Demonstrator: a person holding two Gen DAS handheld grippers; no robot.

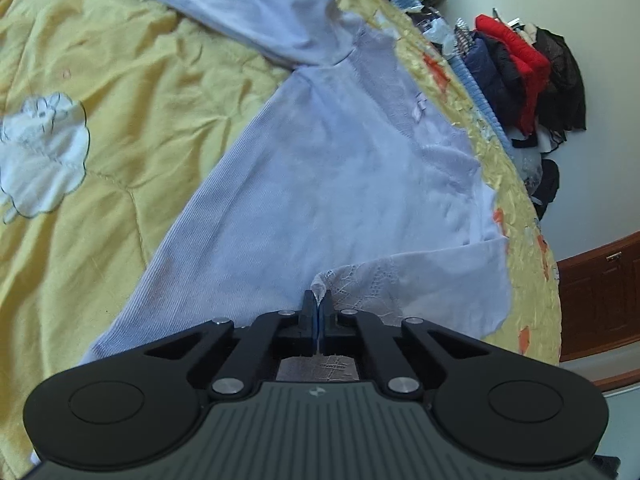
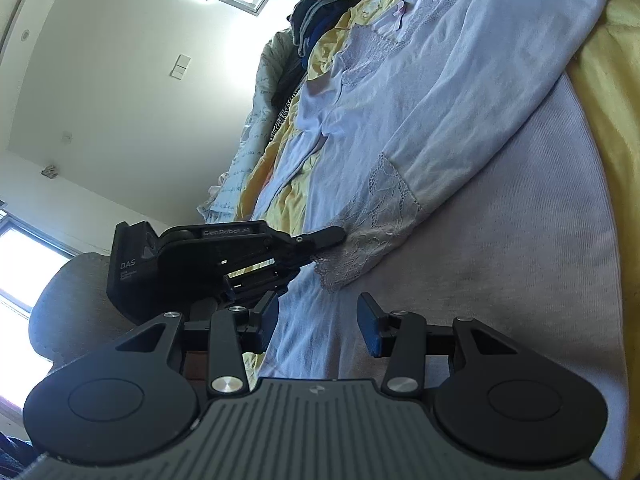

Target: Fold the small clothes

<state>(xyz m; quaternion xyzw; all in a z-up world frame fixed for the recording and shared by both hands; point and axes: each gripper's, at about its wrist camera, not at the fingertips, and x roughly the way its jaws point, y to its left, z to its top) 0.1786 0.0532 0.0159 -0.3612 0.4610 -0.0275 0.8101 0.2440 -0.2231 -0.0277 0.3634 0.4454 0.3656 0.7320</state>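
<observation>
A pale lavender long-sleeved top point(image 1: 320, 168) lies spread on a yellow quilt point(image 1: 120, 80). One sleeve is folded across its body and ends in a white lace cuff point(image 1: 360, 284). My left gripper point(image 1: 319, 300) is shut on the tip of that lace cuff. In the right wrist view the same top point(image 2: 440, 100) and lace cuff point(image 2: 376, 216) show, with the left gripper point(image 2: 332, 240) pinching the cuff from the left. My right gripper point(image 2: 320, 320) is open and empty, hovering just above the top's body near the cuff.
The quilt has a white flower patch point(image 1: 44, 152). A pile of dark and red clothes point(image 1: 520, 72) lies beyond the bed's edge by the wall. A wooden cabinet point(image 1: 600, 300) stands at the right. More piled clothes point(image 2: 320, 8) lie at the bed's far end.
</observation>
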